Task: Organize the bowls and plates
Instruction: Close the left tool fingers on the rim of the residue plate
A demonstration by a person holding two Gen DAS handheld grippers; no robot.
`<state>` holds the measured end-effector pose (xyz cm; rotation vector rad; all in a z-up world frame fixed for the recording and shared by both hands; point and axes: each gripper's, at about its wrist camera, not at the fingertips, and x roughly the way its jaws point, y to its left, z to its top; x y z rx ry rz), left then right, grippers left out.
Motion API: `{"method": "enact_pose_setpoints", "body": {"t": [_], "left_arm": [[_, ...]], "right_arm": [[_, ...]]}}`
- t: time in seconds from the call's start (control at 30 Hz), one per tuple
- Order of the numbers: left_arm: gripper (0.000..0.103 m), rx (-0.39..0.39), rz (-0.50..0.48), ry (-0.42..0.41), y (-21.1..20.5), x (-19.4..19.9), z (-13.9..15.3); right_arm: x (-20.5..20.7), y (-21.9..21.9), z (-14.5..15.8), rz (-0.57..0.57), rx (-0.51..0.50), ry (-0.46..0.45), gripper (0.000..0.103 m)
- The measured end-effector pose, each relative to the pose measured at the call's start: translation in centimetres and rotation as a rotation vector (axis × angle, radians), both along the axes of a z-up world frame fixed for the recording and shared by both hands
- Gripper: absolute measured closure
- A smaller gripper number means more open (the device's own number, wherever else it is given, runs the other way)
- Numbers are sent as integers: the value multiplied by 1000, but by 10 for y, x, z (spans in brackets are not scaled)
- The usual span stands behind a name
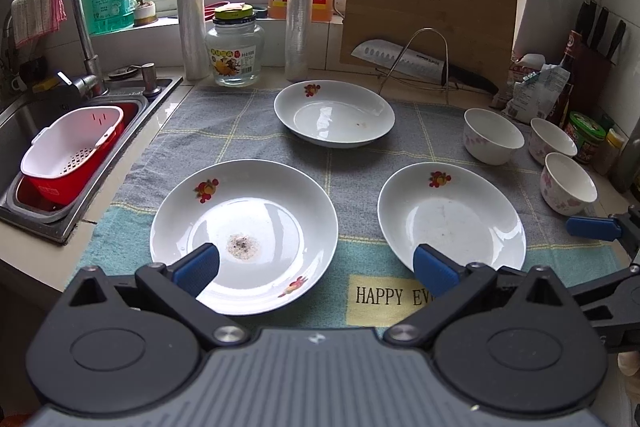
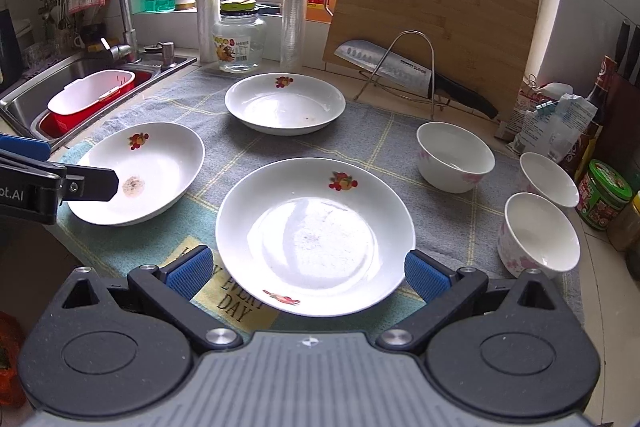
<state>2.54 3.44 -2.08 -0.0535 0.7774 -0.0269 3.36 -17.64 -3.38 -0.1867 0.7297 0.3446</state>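
While spread, right gripper (image 2: 306,273) fingers (image 2: 190,271) flank near plate (image 2: 316,235)

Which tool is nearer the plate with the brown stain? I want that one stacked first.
Left. The left tool hangs over the stained plate; the right tool straddles the neighbouring plate.

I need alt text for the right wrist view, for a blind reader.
The open right tool hovers over a white plate on a towel, holding nothing. Two more plates lie behind and left, three bowls stand right, and a sink is far left.
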Motion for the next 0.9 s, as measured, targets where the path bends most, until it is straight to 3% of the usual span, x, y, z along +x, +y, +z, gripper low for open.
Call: {"method": "enact_pose_setpoints", "body": {"t": [0.5, 0.9], "left_arm": [[1, 20, -35, 74, 82, 42, -19], [1, 36, -47, 90, 125, 58, -27]], "right_arm": [[4, 99, -36, 141, 28, 102, 0], [29, 151, -82, 163, 24, 158, 0]]}}
